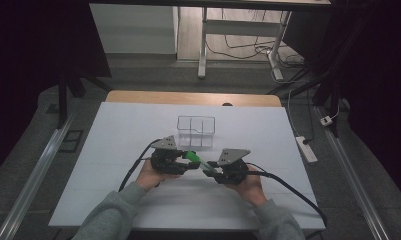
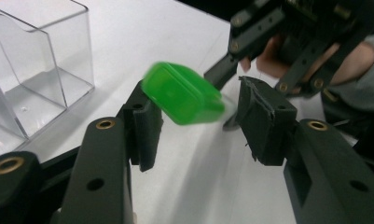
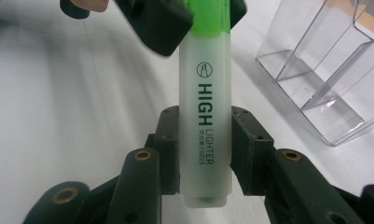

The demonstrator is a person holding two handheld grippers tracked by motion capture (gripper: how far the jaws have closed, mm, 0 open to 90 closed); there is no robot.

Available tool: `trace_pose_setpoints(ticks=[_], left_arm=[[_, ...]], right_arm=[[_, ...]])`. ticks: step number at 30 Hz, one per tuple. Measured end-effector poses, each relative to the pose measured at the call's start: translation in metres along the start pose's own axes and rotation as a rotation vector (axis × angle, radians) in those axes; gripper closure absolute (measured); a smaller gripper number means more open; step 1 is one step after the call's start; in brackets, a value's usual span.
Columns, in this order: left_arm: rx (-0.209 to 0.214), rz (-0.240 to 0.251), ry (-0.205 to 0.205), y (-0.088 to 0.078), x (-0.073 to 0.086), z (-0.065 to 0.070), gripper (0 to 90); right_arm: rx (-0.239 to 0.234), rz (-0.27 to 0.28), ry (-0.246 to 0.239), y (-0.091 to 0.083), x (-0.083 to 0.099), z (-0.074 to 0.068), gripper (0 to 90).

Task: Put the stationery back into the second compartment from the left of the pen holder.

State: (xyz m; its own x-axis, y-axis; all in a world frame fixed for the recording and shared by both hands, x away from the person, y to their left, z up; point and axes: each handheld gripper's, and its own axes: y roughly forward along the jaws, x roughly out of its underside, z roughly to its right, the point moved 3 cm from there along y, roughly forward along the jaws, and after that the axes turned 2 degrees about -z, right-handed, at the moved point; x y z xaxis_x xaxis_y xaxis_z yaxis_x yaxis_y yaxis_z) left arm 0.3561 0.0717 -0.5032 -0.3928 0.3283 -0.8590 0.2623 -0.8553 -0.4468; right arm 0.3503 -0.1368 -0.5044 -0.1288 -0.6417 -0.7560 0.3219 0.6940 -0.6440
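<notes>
The frosted barrel of a green highlighter (image 3: 205,116) is clamped between the two black jaws of the right gripper (image 3: 205,149), with the printed word "HIGH LIGHTER" facing the camera. The green cap (image 2: 184,93) at the pen's other end lies between the jaws of the left gripper (image 2: 194,121); it is touched by one pad (image 2: 145,123), while a gap is seen before the other pad, so a firm grip on the cap cannot be told. The pen is held level above the white table (image 1: 113,150), bridging the two grippers in front of the person's hands. A clear plastic organiser (image 1: 196,131) with divided compartments stands just beyond the grippers. Grey sleeves (image 1: 110,215) are seen at the bottom edge.
</notes>
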Motion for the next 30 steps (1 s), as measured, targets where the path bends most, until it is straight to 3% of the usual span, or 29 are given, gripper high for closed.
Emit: trace_pose_setpoints(ticks=[4,9,17,24,30], left_arm=[[-0.007,0.0,-0.021,0.002,0.0,-0.001,53.8],[0.058,0.021,-0.091,0.002,0.0,-0.002,64.5],[0.074,-0.018,-0.117,0.005,-0.001,0.001,69.2],[0.029,-0.017,-0.108,-0.002,-0.005,0.0,69.6],[-0.025,0.02,-0.094,-0.018,-0.013,-0.004,69.6]], right_arm=[[0.005,-0.009,-0.009,0.002,0.001,-0.001,65.1],[0.025,-0.024,-0.038,0.005,0.001,-0.003,65.0],[0.048,-0.058,-0.064,0.009,0.003,-0.004,64.3],[0.054,-0.008,0.013,0.001,0.001,0.001,50.4],[0.074,0.016,0.099,-0.016,0.011,0.01,46.6]])
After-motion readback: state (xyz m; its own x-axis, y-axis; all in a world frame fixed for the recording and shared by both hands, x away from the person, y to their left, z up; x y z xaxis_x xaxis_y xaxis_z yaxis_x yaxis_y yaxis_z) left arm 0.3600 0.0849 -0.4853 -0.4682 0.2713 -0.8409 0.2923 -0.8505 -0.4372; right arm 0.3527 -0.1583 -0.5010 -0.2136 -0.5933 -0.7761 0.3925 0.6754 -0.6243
